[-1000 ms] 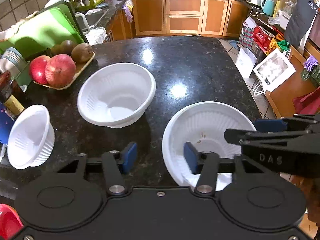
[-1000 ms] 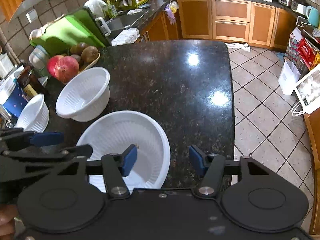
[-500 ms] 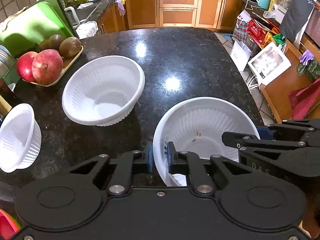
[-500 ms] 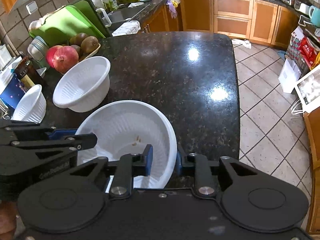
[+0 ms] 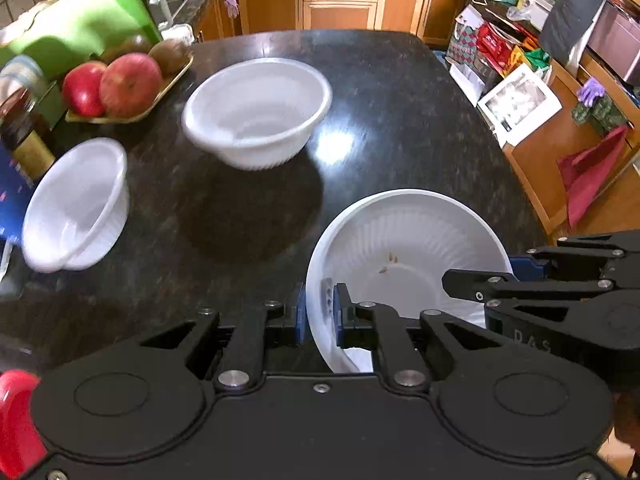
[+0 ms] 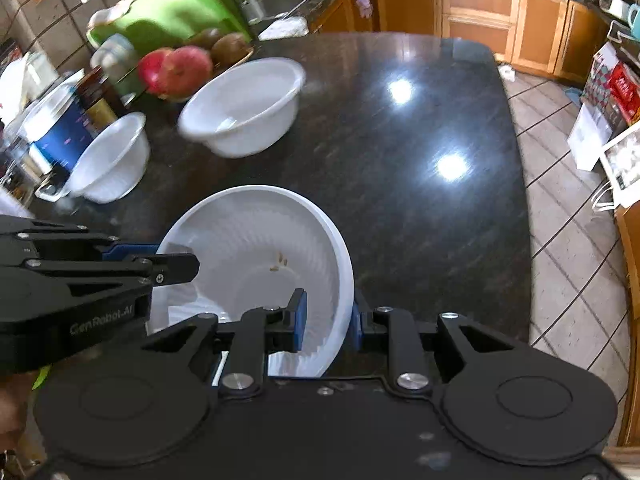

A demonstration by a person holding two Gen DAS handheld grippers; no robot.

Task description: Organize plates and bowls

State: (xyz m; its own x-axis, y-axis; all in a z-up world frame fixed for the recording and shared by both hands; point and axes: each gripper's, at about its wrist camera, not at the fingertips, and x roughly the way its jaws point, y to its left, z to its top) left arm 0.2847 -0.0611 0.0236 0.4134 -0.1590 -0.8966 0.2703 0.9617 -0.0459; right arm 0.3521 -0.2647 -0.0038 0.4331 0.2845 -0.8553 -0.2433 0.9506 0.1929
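Note:
A large white ribbed bowl (image 5: 404, 256) (image 6: 256, 252) is held at both sides near the front of the black granite counter (image 5: 400, 92). My left gripper (image 5: 318, 312) is shut on its left rim. On the opposite rim my right gripper (image 6: 326, 316) is shut, and it also shows in the left wrist view (image 5: 516, 272). A few small crumbs lie inside the bowl. Farther back stands a medium white bowl (image 5: 256, 112) (image 6: 244, 108). At the left, a small white bowl (image 5: 76, 204) (image 6: 112, 156) leans tilted.
A tray of red and brown fruit (image 5: 124, 84) sits at the back left beside a green cutting board (image 5: 76, 24). A dark bottle (image 5: 24, 128) and a blue can (image 6: 60, 128) stand at the left edge. The counter drops off to tiled floor (image 6: 572, 240) on the right.
Both grippers went from open to shut on the large bowl's rims. Since then both views have shifted, with the other bowls and fruit tray now sitting further right in the frames.

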